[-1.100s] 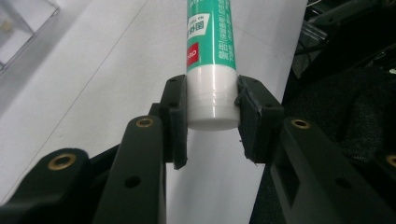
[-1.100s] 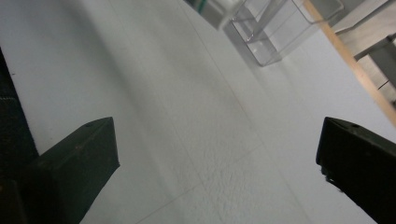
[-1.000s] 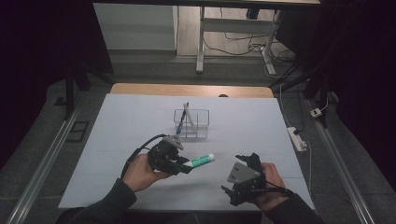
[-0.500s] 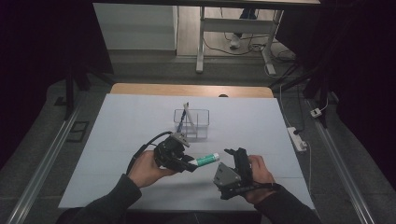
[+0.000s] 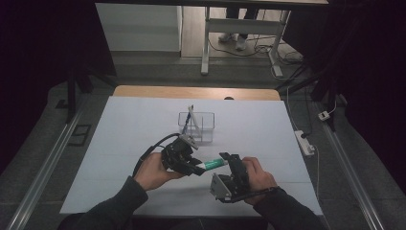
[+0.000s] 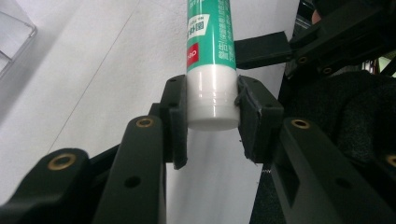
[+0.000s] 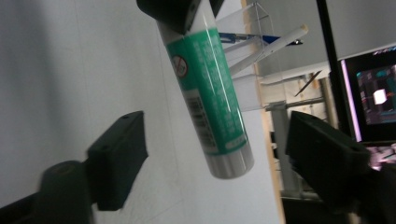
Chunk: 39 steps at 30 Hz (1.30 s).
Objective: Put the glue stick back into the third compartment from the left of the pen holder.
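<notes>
The right hand-held gripper (image 5: 229,162) has closed in, jaws narrowing astride the glue stick (image 5: 213,164) the left hand-held gripper (image 5: 191,165) clamps.

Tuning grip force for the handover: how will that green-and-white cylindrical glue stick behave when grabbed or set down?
The green-and-white cylindrical glue stick looks like rigid plastic: the left gripper, clamped on its white cap, shows no denting. Its glossy surface probably slips under a light pinch. Being round, it would likely roll on the white table if laid flat. The right gripper, whose jaws have just been closing, straddles the other end without touching.
</notes>
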### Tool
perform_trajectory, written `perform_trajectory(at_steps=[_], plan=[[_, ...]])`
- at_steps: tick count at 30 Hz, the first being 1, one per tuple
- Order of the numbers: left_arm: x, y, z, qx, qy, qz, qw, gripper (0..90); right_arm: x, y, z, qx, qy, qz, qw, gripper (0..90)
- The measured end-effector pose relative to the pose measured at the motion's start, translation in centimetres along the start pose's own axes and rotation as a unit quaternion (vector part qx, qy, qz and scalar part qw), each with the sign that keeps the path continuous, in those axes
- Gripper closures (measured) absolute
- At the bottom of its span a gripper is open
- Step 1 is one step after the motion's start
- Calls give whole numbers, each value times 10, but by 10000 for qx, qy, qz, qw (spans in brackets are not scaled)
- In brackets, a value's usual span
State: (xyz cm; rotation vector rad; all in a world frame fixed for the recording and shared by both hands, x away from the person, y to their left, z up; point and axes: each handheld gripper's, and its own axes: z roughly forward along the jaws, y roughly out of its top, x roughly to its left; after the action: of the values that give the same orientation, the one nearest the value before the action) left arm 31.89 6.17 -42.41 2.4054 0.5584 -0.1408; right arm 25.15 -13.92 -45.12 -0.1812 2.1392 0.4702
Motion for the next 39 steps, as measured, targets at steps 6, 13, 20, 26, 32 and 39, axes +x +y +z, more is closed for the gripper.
perform_trajectory(at_steps=[6,13,20,26,32,39], plan=[[1,1,1,27,-20,-10,10000,650,5,5,4,-53,-42,-407,9991,375],[1,2,3,57,-57,-5,10000,650,11,8,8,-87,-156,-662,9976,493],[0,2,5,50,-90,-9,9999,650,14,10,9,35,-222,-939,9953,615],[2,2,4,-17,-123,35,9999,649,16,10,8,40,-311,-1102,9934,657],[4,0,1,-264,-33,153,9995,617,14,9,7,115,-343,-1002,9943,662],[6,-9,-11,-740,296,8,9968,386,11,7,9,46,-227,-811,9964,663]])
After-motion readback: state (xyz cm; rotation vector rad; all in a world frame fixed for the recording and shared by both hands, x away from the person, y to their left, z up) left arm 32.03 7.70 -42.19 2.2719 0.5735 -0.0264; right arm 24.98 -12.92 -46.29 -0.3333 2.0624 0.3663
